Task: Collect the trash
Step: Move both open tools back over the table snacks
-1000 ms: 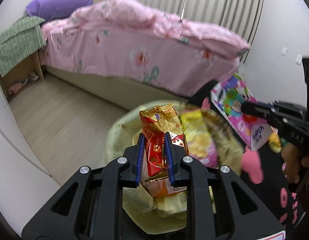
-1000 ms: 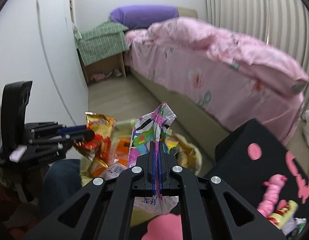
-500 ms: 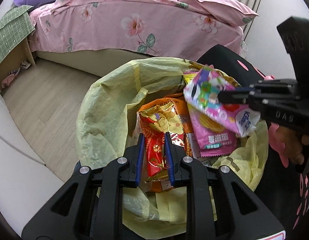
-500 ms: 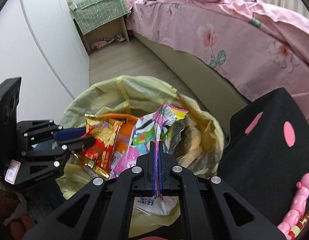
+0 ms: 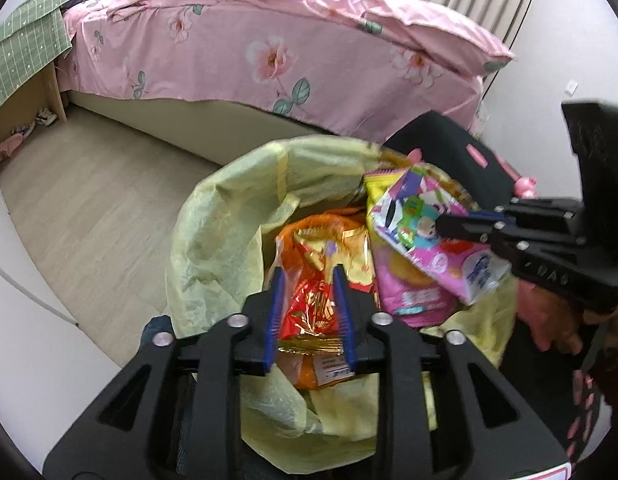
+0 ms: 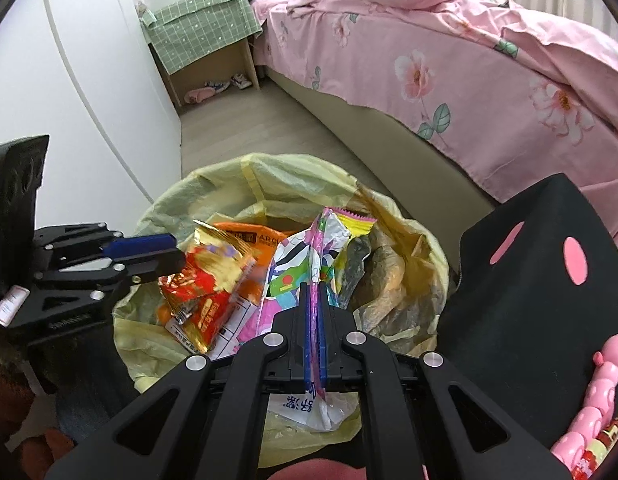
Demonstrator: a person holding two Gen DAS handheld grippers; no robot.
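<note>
Nearest the lens in the left wrist view, the left gripper (image 5: 309, 280) has its 2 blue pads either side of a red-and-gold foil wrapper (image 5: 315, 300); the jaws are opening, and a sliver of gap shows at each pad, so the wrapper looks released rather than pinched. In the right wrist view the right gripper (image 6: 315, 300) is clamped flat on a pink cartoon-print wrapper (image 6: 293, 276), pads nearly together on the thin film. Both wrappers hang over the mouth of the yellow bin bag (image 5: 229, 216), which already holds an orange packet (image 6: 245, 238) and other wrappers. These are light, crinkly, slippery films; a pinch across a sealed edge should hold best. Beyond the bag stand a black box with pink spots (image 6: 541, 280) and a bed (image 6: 449, 60).
</note>
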